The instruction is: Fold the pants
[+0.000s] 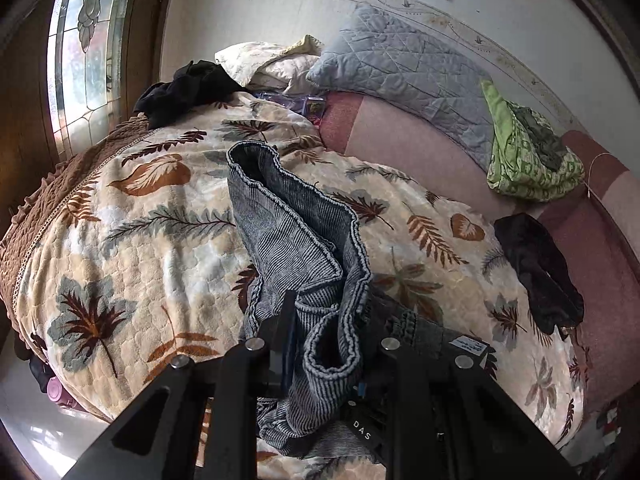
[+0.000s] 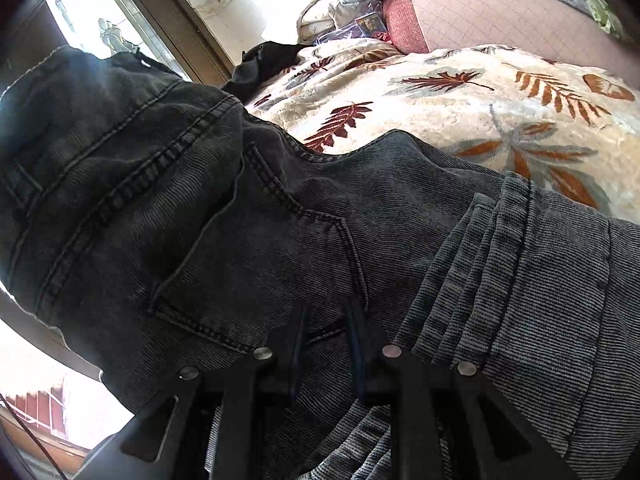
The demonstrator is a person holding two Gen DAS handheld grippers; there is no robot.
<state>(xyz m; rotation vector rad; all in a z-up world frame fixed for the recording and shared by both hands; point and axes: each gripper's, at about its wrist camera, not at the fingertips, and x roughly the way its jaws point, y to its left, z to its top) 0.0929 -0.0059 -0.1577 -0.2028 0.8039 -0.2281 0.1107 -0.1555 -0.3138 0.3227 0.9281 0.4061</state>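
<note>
Dark grey denim pants (image 1: 296, 232) lie crumpled on a leaf-patterned blanket (image 1: 132, 240). In the left wrist view a leg runs away toward its hem opening (image 1: 250, 160). My left gripper (image 1: 328, 312) is shut on a bunched fold of the pants between its fingers. In the right wrist view the seat of the pants (image 2: 240, 220) with a back pocket (image 2: 260, 276) fills the frame. My right gripper (image 2: 326, 320) is shut on the denim just below the pocket, lifting it.
A grey quilted pillow (image 1: 404, 64), a cream pillow (image 1: 264, 60), a green cloth (image 1: 528, 156) and black garments (image 1: 540, 272) (image 1: 188, 92) lie on the bed. A pink sheet (image 1: 420, 140) lies beyond the blanket. A stained-glass window (image 1: 84, 40) is at left.
</note>
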